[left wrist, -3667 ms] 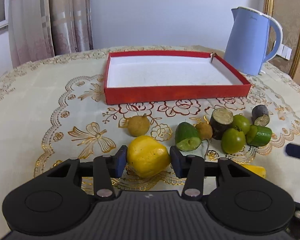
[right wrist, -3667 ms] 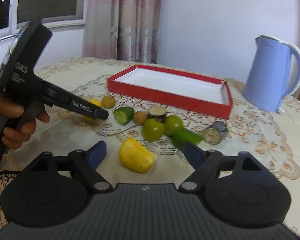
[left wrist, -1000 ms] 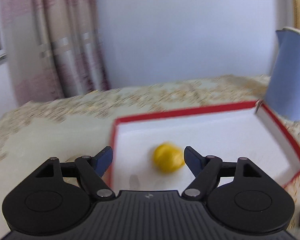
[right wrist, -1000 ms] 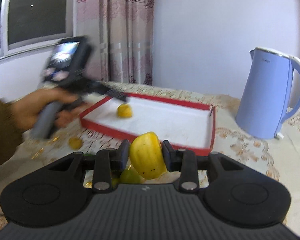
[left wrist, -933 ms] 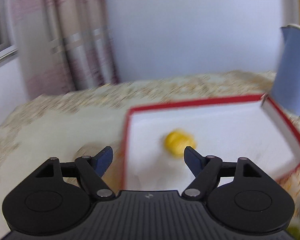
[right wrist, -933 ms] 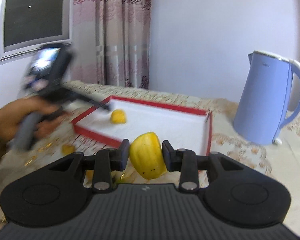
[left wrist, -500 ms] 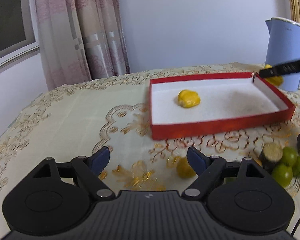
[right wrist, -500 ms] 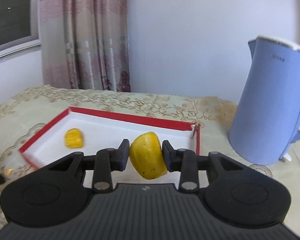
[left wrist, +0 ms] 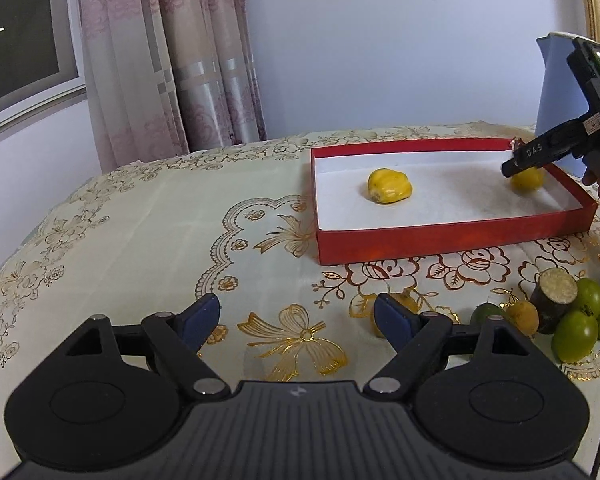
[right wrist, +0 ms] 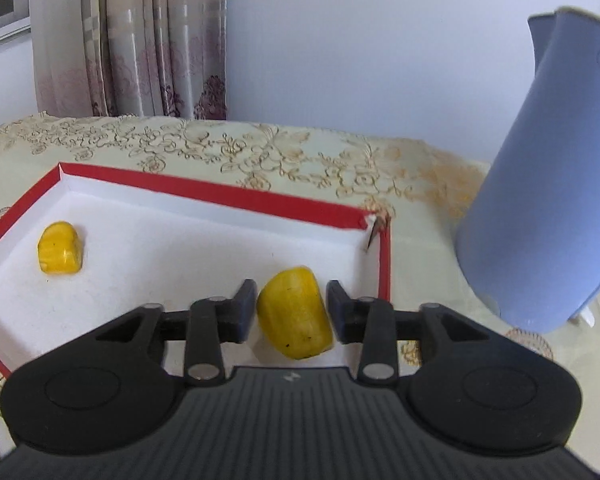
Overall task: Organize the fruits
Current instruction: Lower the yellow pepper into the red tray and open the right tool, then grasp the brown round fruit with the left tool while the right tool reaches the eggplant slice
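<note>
**Second yellow fruit being let go in the red box**

The left gripper (left wrist: 296, 320) hangs over the gold-patterned tablecloth (left wrist: 140, 232) with its jaws wide apart and nothing between them, apparently free for the loose pile of green and brown fruit pieces (left wrist: 556, 316) near the table's right edge. One lumpy yellow fruit (left wrist: 390, 186) lies toward the left end of the shallow red cardboard box (left wrist: 452, 236). The right gripper (right wrist: 291, 310) is opening its jaws; a second yellow fruit (right wrist: 296, 314) sits between them by the box's far right corner, pads just clear, so it looks released onto the white floor.
</note>
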A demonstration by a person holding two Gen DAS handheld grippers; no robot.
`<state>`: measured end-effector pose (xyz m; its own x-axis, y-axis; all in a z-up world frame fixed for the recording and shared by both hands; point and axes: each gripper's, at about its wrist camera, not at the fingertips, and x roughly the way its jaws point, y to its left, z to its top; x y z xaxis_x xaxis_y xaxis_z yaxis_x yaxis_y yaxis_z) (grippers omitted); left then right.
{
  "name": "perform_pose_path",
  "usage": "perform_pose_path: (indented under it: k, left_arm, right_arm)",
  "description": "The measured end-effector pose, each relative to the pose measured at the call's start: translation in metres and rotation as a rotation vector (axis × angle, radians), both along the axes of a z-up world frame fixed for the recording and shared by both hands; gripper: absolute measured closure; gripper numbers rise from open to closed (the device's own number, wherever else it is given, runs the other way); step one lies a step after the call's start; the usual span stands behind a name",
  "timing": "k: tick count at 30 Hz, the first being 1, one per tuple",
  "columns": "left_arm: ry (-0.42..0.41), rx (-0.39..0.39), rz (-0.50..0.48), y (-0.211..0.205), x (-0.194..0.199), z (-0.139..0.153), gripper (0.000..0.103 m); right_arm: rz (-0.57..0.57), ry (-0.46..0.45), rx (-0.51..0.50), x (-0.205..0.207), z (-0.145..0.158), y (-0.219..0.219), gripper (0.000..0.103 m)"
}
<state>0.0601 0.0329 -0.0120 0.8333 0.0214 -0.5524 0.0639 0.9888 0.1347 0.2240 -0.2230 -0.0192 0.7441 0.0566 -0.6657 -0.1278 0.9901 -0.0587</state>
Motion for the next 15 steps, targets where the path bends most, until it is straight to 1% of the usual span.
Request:
perform_pose_path:
  k: [4, 7, 9, 12, 15]
  left_arm:
    - [-0.016, 0.019, -0.043, -0.007, -0.005, 0.0, 0.018]
    - [-0.036, 0.024, -0.098, -0.015, -0.012, 0.001, 0.018]
    - [-0.048, 0.029, -0.133, -0.019, -0.014, 0.002, 0.018]
    - [-0.06, 0.029, -0.161, -0.023, -0.014, 0.0, 0.018]
    - [-0.054, 0.026, -0.186, -0.026, -0.013, -0.002, 0.018]
  right_arm:
    - [0.014, -0.108, -0.006, -0.039, 0.024, 0.0, 0.045]
    - [0.022, -0.199, 0.0, -0.085, 0.044, -0.003, 0.044]
    - [0.016, -0.243, -0.006, -0.116, 0.052, -0.006, 0.041]
    - [-0.012, -0.28, -0.006, -0.158, 0.051, -0.012, 0.04]
    - [-0.07, -0.323, 0.062, -0.184, 0.045, -0.021, 0.04]
